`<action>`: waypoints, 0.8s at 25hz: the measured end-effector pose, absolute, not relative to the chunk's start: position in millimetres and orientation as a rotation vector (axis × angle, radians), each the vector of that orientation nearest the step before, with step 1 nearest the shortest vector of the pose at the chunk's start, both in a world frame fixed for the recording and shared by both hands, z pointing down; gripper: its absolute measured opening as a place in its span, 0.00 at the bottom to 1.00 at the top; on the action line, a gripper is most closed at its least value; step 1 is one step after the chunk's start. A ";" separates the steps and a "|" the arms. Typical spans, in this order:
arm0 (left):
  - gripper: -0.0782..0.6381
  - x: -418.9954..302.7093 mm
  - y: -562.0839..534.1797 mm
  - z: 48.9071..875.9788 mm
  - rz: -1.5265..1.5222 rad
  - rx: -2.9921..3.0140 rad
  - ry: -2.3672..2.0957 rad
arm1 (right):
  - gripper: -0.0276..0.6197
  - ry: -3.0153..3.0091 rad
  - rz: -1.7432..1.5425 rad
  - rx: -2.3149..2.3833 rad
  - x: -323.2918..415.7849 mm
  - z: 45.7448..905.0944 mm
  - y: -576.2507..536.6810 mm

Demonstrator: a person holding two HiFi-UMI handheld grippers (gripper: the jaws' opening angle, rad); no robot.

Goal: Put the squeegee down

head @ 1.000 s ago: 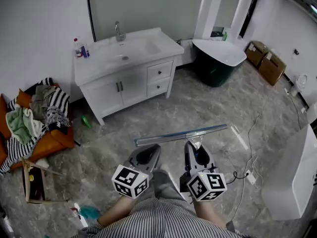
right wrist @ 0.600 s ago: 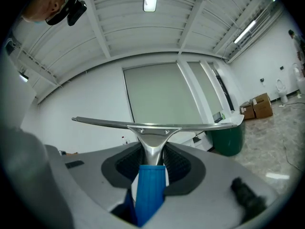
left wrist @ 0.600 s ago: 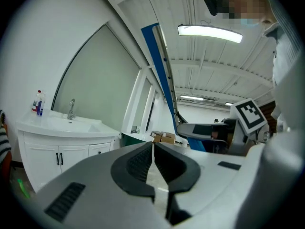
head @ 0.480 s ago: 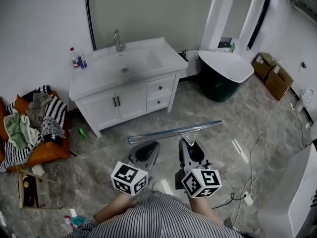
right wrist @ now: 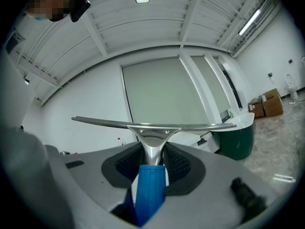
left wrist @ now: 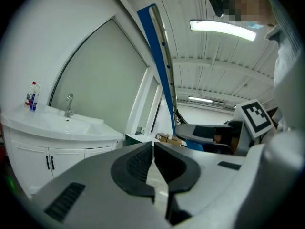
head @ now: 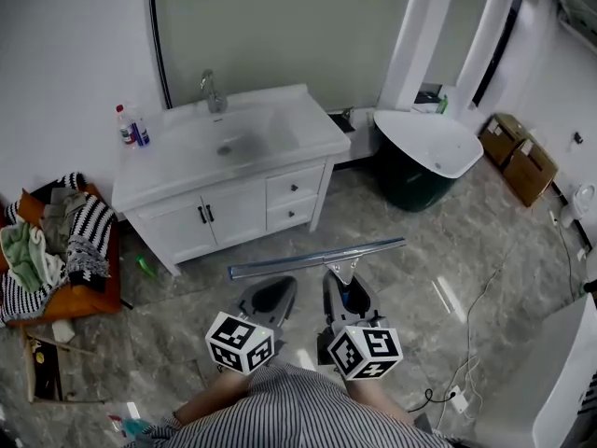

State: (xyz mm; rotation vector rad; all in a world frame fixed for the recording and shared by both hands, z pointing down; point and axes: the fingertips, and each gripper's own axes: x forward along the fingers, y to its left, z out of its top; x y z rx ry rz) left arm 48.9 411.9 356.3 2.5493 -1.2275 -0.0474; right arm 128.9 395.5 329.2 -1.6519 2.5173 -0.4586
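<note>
**Editor:** What has changed in the last second?

**Photographer:** The person has walked closer to the sink cabinet (head: 224,180). From the head view, its front now stands just beyond the squeegee (head: 317,258), where a second ago a wide stretch of floor (head: 420,250) lay between them. The heap of laundry (head: 56,241) has slid towards the left edge of the frame.

**Editor:** And the squeegee itself?

**Photographer:** No change there. It rides in the air above the floor, its long blade level and running across in front of the person, resting on nothing. The right tongs (head: 343,286) stay clenched on it. In the right gripper view the blue handle and the metal neck sit between the pads, with the blade spread wide above them.

**Editor:** The other hand?

**Photographer:** The left tongs (head: 278,287) travel alongside, just beside the right pair. In the left gripper view they are closed, with nothing between the pads. The squeegee's blade only passes through the background there.

**Editor:** So where does the job stand?

**Photographer:** Still in the carrying stage, by the look of it. The squeegee has not been set down, and the grip has not loosened. The walk suggests a spot near the cabinet, perhaps its top, where two bottles (head: 131,127) stand at the back left corner. The frames do not settle that.
</note>
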 end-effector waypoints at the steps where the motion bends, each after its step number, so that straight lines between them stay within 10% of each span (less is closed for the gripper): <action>1: 0.14 48.9 405.4 356.8 -0.042 2.547 -1.236 | 0.24 2.518 -0.466 -1.651 129.8 331.4 390.1; 20: 0.14 24.5 228.5 376.4 0.055 2.569 -1.220 | 0.24 2.472 -0.509 -1.725 114.1 357.4 211.7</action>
